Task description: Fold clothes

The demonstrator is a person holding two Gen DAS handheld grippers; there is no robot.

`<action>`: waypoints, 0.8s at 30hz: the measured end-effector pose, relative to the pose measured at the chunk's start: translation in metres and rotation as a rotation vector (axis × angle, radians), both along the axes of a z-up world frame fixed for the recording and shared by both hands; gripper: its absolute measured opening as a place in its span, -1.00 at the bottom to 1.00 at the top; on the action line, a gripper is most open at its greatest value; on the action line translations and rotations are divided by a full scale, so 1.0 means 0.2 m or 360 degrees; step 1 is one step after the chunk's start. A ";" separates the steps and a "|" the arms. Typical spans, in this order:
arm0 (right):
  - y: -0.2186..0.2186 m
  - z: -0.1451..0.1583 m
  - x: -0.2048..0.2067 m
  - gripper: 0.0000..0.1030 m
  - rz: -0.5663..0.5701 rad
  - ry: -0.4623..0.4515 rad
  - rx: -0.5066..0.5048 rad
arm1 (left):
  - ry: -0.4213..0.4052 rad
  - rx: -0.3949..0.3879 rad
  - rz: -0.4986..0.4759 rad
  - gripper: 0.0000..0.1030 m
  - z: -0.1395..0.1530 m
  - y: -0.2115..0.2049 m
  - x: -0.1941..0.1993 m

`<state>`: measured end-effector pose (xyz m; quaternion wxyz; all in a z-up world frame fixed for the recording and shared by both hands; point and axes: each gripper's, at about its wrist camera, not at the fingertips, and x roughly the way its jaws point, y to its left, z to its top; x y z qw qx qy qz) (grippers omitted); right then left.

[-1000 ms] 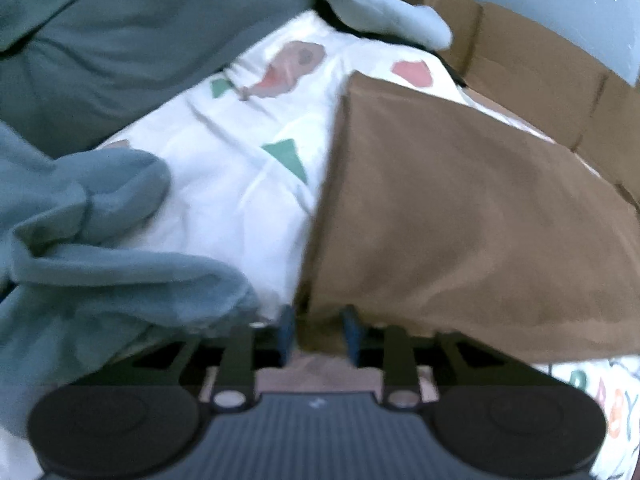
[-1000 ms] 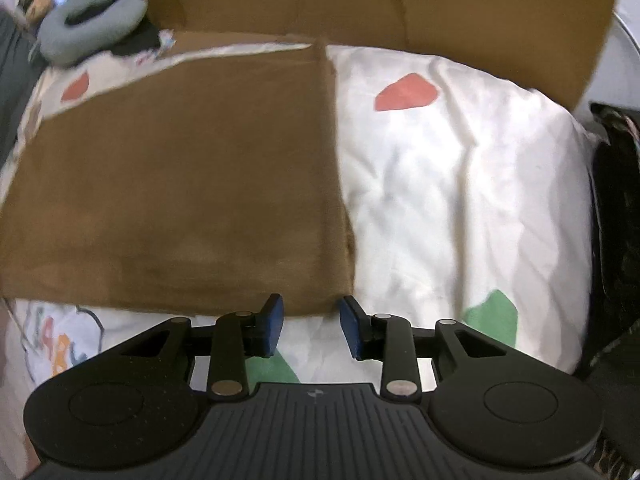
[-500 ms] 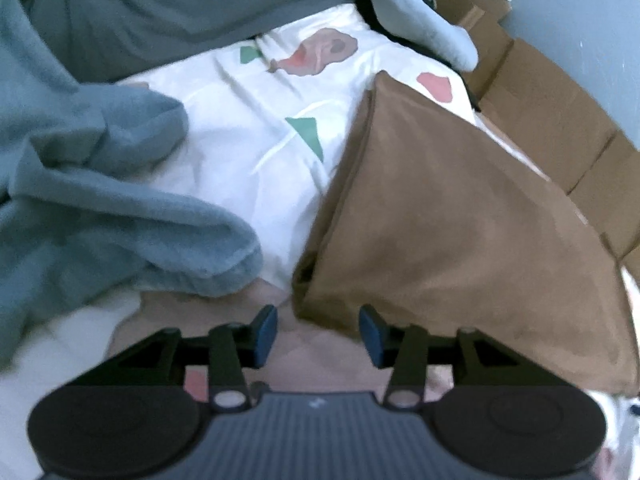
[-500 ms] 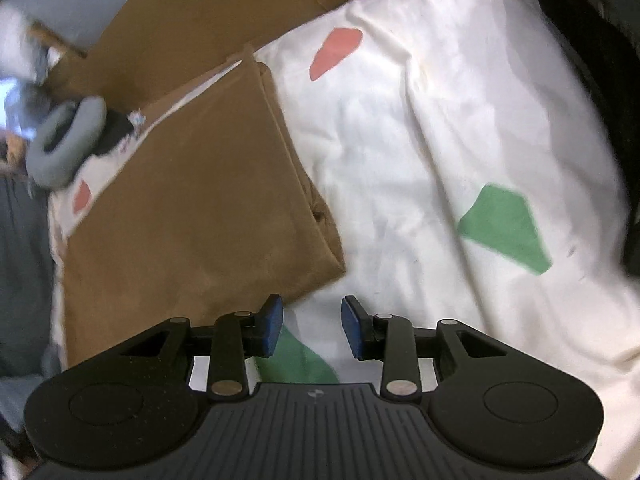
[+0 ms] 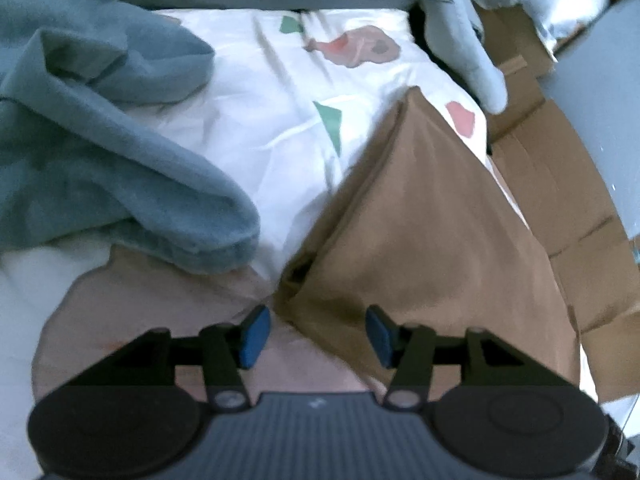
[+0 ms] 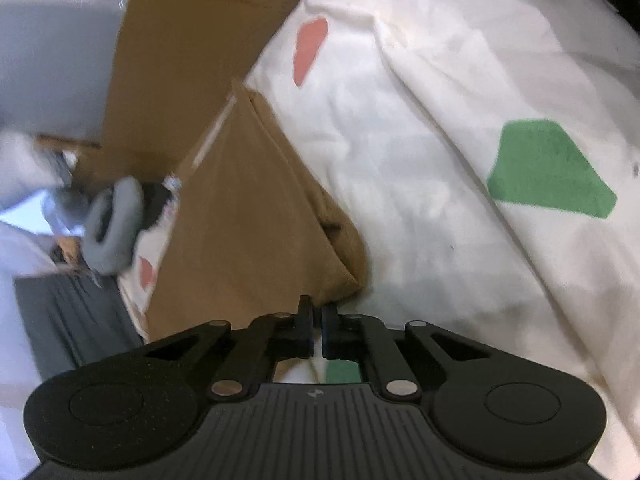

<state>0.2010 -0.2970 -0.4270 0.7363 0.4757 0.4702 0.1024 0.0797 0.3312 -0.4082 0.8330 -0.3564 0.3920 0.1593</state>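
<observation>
— What changed in the last second?
— The left gripper (image 5: 316, 334) spread wide; the right gripper (image 6: 316, 320) closed narrow, whether on cloth I can't tell.
— And the folded brown cloth garment (image 5: 432, 240)?
— Flat on the white patterned bedsheet (image 6: 440, 160), probably about to be folded again.

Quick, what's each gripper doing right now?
Left gripper: open, around the brown garment's corner.
Right gripper: closed; holding anything, cannot be told.
</observation>
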 end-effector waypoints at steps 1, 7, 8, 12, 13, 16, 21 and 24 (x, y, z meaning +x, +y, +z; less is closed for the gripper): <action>0.00 0.01 0.00 -0.95 -0.0010 -0.0019 0.0018 | -0.0009 -0.0014 0.0012 0.09 0.00 0.01 0.00; 0.03 0.01 0.03 -0.92 0.0042 -0.0011 -0.0026 | -0.0064 -0.0098 0.0081 0.02 -0.03 0.05 0.02; 0.04 0.01 0.03 -0.91 0.0041 0.0000 -0.0024 | -0.0073 -0.0113 0.0091 -0.01 -0.03 0.05 0.02; 0.05 -0.03 0.03 -0.56 0.0036 0.0044 -0.0014 | -0.0092 -0.0169 0.0091 -0.01 -0.06 0.06 0.00; 0.05 -0.04 0.03 -0.54 0.0033 0.0052 -0.0007 | -0.0103 -0.0198 0.0087 -0.01 -0.06 0.06 -0.01; 0.07 -0.08 0.03 -0.53 0.0006 0.0063 0.0042 | -0.0140 -0.0301 0.0090 -0.01 -0.09 0.04 -0.03; 0.05 -0.14 0.03 -0.81 -0.0059 0.0054 0.0182 | -0.0168 -0.0307 0.0080 -0.15 -0.11 0.04 0.01; 0.04 -0.13 0.03 -0.89 -0.0071 0.0023 0.0217 | -0.0233 -0.0320 0.0104 -0.71 -0.09 0.06 0.01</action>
